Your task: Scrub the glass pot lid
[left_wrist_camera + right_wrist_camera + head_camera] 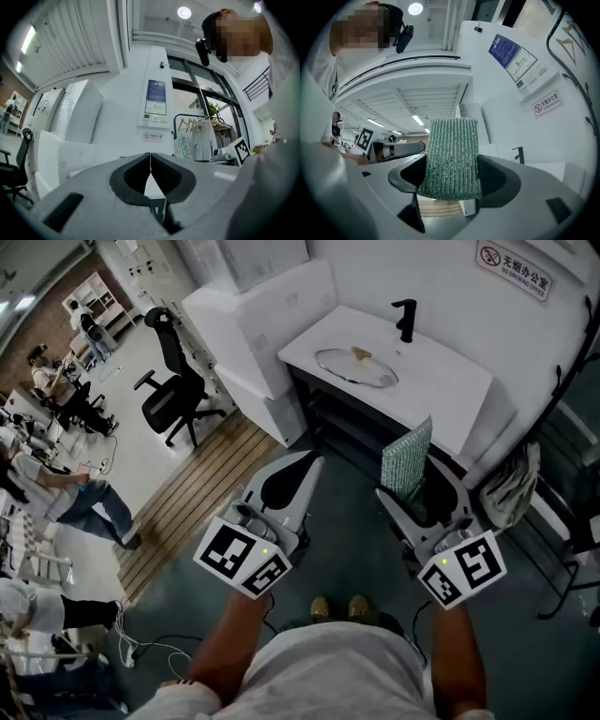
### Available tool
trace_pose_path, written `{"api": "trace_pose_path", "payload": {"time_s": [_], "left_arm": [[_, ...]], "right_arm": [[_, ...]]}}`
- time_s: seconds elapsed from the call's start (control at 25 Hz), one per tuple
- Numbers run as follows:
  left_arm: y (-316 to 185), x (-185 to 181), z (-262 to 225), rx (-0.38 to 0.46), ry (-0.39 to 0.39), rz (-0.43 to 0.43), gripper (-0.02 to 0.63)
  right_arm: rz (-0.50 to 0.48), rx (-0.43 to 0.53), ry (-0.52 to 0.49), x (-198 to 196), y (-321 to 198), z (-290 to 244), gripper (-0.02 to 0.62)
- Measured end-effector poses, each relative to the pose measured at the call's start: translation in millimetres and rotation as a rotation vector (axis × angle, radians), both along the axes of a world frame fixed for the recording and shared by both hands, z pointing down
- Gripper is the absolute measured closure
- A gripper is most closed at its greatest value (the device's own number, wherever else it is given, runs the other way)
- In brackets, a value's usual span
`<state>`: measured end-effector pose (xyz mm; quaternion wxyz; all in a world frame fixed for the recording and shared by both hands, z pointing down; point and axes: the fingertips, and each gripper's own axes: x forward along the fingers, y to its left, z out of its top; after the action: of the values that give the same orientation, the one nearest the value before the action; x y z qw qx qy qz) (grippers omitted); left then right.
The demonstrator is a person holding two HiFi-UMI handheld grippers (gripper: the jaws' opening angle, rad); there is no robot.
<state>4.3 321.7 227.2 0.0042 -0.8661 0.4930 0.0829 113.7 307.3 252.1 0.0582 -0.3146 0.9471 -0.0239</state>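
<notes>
The glass pot lid (356,367) lies flat on the white counter (450,381), far ahead of both grippers, with a small tan piece at its far rim. My left gripper (314,457) (150,161) is shut, jaws meeting with nothing between them. To its right, my right gripper (419,486) (452,173) is shut on a green scrub pad (408,460) (452,154), which stands upright out of the jaws. Both grippers are held level over the dark floor, well short of the counter.
A black tap (405,320) stands behind the lid. Dark shelves (347,427) sit under the counter. White boxes (272,315) and a black office chair (173,381) are at the left, and a cloth (511,484) hangs on a rack at the right. People sit at the far left.
</notes>
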Motion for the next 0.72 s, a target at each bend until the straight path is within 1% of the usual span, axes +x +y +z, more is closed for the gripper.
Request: {"api": "trace_pose_path", "payload": {"time_s": [0.4, 0.72], "left_arm": [[-12.9, 11.2, -2.0, 0.004, -0.002, -0.038, 0.589], [-21.6, 22.5, 1.3, 0.005, -0.003, -0.084, 0.589]], "right_arm": [[-0.024, -0.021, -0.018, 16.3, -17.1, 0.7, 0.258], [-0.06, -0.028, -0.006, 34.0, -32.2, 5.9, 0.258]]}}
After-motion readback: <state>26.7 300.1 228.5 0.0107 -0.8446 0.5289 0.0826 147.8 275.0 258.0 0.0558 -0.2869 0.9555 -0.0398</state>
